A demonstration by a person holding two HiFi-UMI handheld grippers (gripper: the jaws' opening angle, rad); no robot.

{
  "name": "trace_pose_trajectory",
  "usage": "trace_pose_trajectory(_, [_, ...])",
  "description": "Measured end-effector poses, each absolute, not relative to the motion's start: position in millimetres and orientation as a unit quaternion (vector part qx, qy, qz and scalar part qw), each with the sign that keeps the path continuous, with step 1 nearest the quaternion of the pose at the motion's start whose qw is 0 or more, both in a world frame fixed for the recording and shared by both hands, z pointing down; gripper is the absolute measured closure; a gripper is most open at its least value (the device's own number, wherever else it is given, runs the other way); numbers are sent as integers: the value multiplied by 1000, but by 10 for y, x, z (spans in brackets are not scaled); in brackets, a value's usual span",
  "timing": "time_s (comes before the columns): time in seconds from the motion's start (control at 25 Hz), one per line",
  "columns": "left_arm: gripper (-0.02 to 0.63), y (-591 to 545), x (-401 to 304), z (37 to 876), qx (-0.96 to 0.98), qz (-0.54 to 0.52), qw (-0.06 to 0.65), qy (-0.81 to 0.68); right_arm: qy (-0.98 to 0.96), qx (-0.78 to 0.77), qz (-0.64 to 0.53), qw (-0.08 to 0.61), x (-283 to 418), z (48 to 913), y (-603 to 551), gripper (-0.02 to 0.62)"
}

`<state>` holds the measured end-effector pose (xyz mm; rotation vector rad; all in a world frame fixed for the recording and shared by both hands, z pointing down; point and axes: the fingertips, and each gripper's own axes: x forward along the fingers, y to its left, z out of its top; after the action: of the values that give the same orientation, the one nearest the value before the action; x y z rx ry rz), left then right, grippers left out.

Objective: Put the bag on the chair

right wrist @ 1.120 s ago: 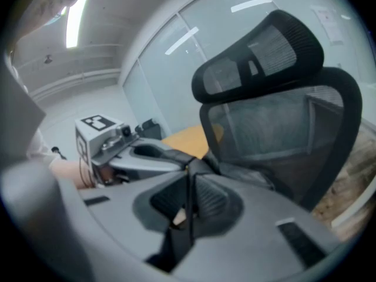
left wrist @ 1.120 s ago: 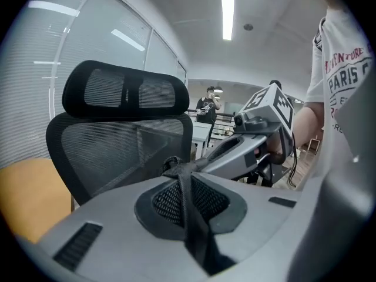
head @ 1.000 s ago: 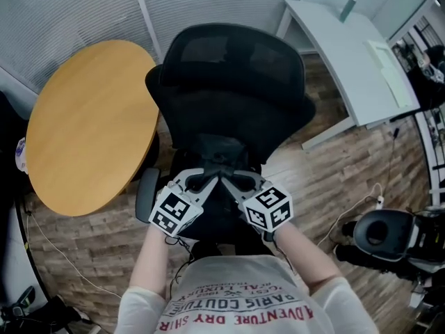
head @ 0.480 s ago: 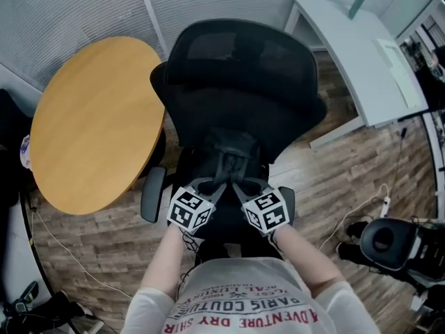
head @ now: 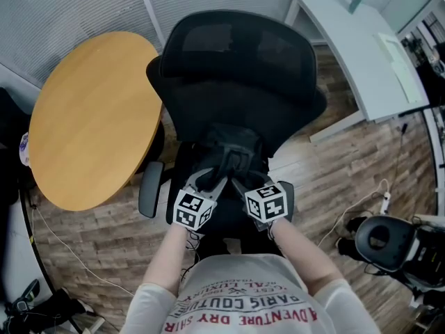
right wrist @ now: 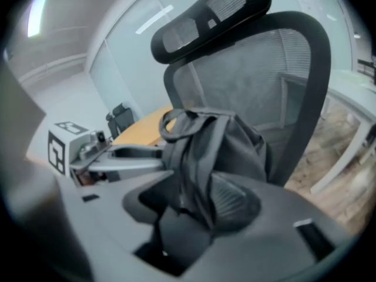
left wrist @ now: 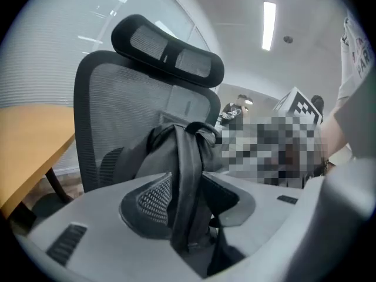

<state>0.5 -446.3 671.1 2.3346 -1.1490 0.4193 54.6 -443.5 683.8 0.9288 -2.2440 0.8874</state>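
Observation:
A black bag (head: 233, 149) stands upright on the seat of a black mesh office chair (head: 236, 68), leaning on the backrest. Both grippers sit at its near side, close together. One bag strap (left wrist: 187, 175) runs between the jaws of my left gripper (head: 211, 180), which are opening; the pads stand off it. Another strap (right wrist: 197, 175) of the bag (right wrist: 232, 143) lies between the jaws of my right gripper (head: 244, 181), also opening, with a gap on the left side. The bag (left wrist: 170, 148) rests on the chair.
A round wooden table (head: 83, 117) stands at the left, touching the chair's side. A white desk (head: 361, 47) is at the upper right. A black stool-like object (head: 379, 239) and cables lie on the wooden floor at the right.
Both grippers' jaws have spread apart from the bag's straps. The bag has settled on the seat, and the hands have shifted slightly towards me.

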Motion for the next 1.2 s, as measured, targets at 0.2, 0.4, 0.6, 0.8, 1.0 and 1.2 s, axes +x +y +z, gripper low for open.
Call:
trace_pose_trajectory(0.2, [388,-4486,-47,6586,851,128,250,-444,-822,403,297,273,724,6709,-4522,351])
trace_pose_trajectory(0.4, [388,-4367,-74,6390,849,122,247,-450,-831,428,265,238,822,6365,-4466,351])
trace_pose_trajectory(0.6, [559,-4083,-19,5967,878,120,221,-407,-857,433,189,206,849,5939,-4196,548])
trace_pose_trajectory(0.8, [578,-3873,-108,5551,891,125,151,-409,-872,450,135,138,802,5395,-3954,566])
trace_pose_trajectory(1.0, [578,-3724,-187,4933,903,98,64,-413,-885,453,66,87,679,4822,-3754,569])
trace_pose_trajectory(1.2, [578,-3547,-313,4384,903,40,19,-428,-894,443,7,72,564,4486,-3510,568])
